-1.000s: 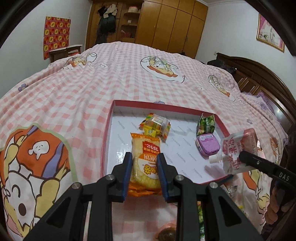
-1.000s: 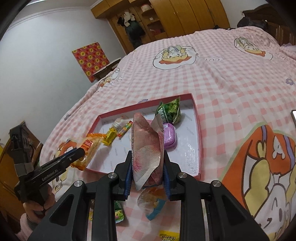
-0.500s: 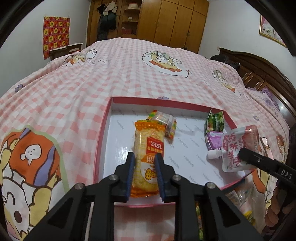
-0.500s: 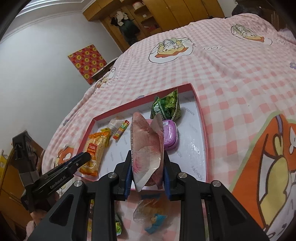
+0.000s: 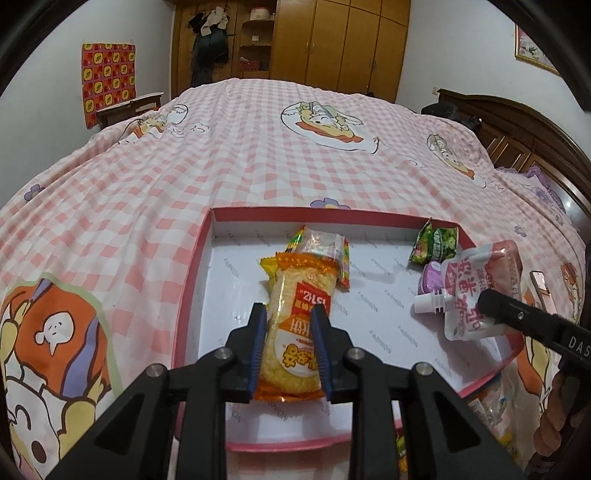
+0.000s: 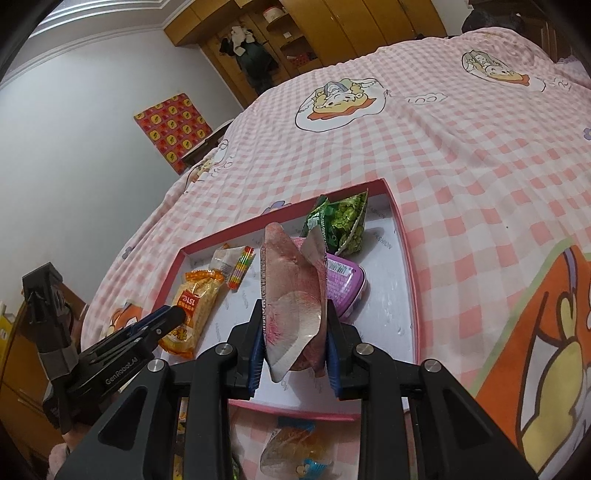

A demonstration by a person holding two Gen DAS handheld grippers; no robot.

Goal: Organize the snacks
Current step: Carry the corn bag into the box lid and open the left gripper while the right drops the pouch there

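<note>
Both fisheye views sit close behind their own black fingers, tilted down across the pink checked bedspread (image 5: 258, 155) toward wooden wardrobes (image 6: 369, 26) — sharing the shallow red-rimmed cardboard tray (image 5: 192, 273) (image 6: 402, 236), seen from neighbouring sides.

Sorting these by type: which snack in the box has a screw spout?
The pink pouch, held in the right gripper; its white spout sets it apart from the flat sealed packets.

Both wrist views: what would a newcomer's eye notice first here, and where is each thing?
First, the red-rimmed tray lying on the pink checked bedspread. Above it, the left gripper is shut on an orange cracker pack, and the right gripper on a pink spouted pouch. A green packet lies in the tray's far right corner.
</note>
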